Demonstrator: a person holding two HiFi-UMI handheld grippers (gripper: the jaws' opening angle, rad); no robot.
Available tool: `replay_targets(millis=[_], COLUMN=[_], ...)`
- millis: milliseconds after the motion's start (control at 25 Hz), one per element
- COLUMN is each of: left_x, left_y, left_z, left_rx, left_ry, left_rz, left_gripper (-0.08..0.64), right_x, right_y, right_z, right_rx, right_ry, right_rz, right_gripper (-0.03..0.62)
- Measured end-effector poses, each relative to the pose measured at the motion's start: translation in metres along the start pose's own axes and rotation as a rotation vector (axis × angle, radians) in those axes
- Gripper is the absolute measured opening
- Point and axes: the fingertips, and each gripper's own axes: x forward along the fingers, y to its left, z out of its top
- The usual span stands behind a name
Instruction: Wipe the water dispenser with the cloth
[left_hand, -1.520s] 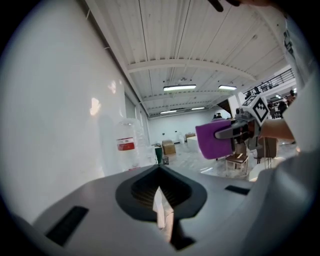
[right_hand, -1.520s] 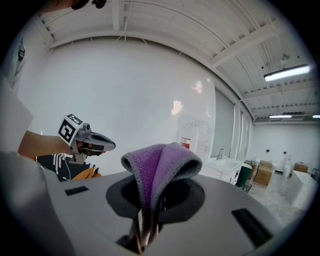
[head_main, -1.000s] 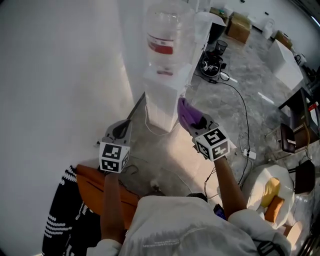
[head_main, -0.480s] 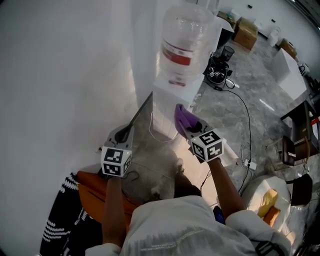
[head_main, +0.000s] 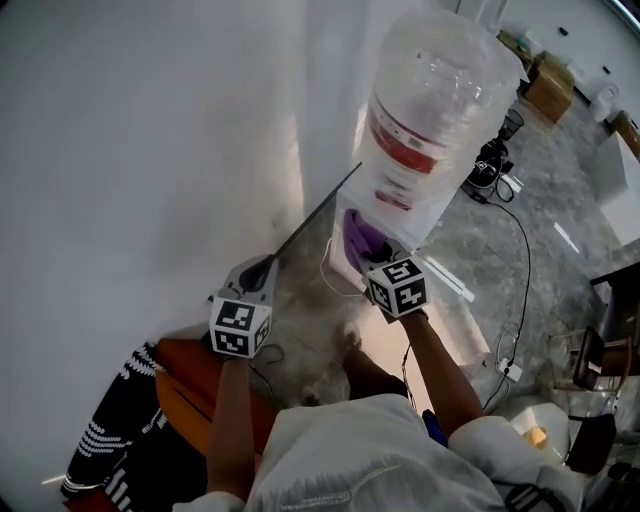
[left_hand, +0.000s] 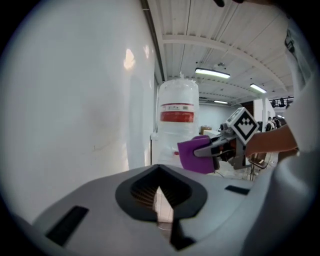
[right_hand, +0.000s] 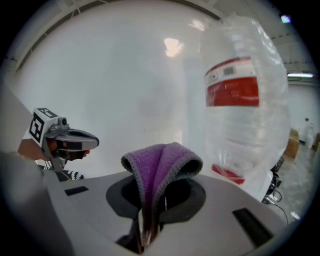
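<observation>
Right gripper view: right tool (right_hand: 148, 227) clenched on cloth (right_hand: 161, 162)
Water dispenser (right_hand: 245, 125): right of that tool
Left tool (left_hand: 161, 202): clenched, empty

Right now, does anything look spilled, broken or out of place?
Nothing looks spilled or damaged. The purple cloth sits pinched in the right gripper beside the water bottle; only a loose cable trails across the floor.
</observation>
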Motion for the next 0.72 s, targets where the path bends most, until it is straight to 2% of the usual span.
replay_targets(millis=[320,600,720], left_x=[0.059,0.084,0.091], left_y=[0.028,0.048,0.052], left_z=[-0.035,-0.058,-0.061], left_rx=[-0.099,-0.141,-0.152], left_ry=[0.099,0.160,0.167], left_rz=[0.052,0.067,0.058], left_gripper=[0.009,0.009,0.009], right_x=[0.110,0.170,0.184], right_y=[-0.050,-0.070,-0.074], right_z=[-0.058,-0.077,-0.081], right_rx=[0.152,0.119,0.177], right_ry=[0.158,0.159,0.162], right_rz=[-0.017,-0.090,-0.091], right_gripper=[0.054,0.055,0.055])
